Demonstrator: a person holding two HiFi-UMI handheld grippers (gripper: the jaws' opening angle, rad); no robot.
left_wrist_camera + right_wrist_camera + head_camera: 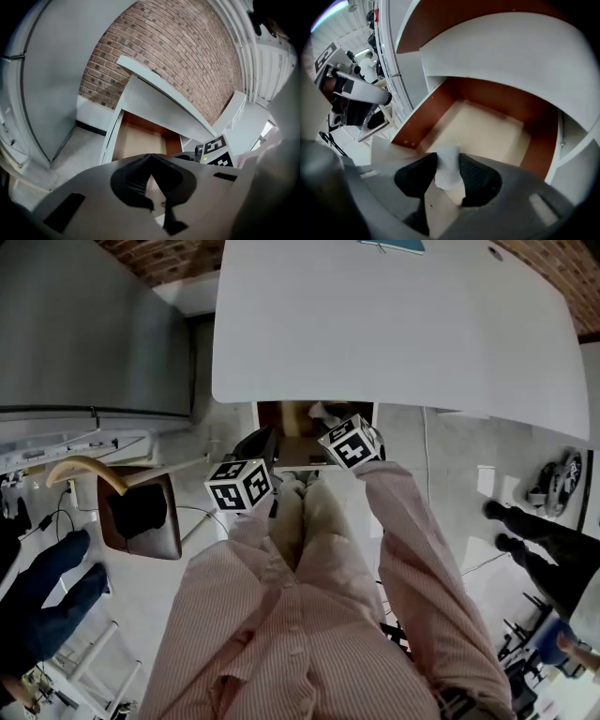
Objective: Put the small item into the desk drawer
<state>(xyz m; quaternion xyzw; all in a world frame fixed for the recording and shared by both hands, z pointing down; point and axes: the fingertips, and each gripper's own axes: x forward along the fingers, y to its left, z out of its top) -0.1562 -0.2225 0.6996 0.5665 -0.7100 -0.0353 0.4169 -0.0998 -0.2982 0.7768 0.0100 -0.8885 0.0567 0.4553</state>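
Note:
The desk drawer [487, 126] stands pulled out under the white desk [394, 324], with a pale bare floor and brown walls; it also shows in the head view [295, 427] and the left gripper view [140, 138]. My right gripper [448, 164] is shut on a small white item [447, 166], held above the drawer's near edge. In the head view its marker cube [351, 442] hangs over the drawer opening. My left gripper [150, 172] is shut with nothing in it, held left of the drawer; its cube [240, 484] shows below the desk edge.
A grey cabinet [84, 324] stands to the left. A wooden chair [141, 512] sits on the floor at left. A person's legs [534, 531] are at the right. The brick wall [187, 56] rises behind the desk.

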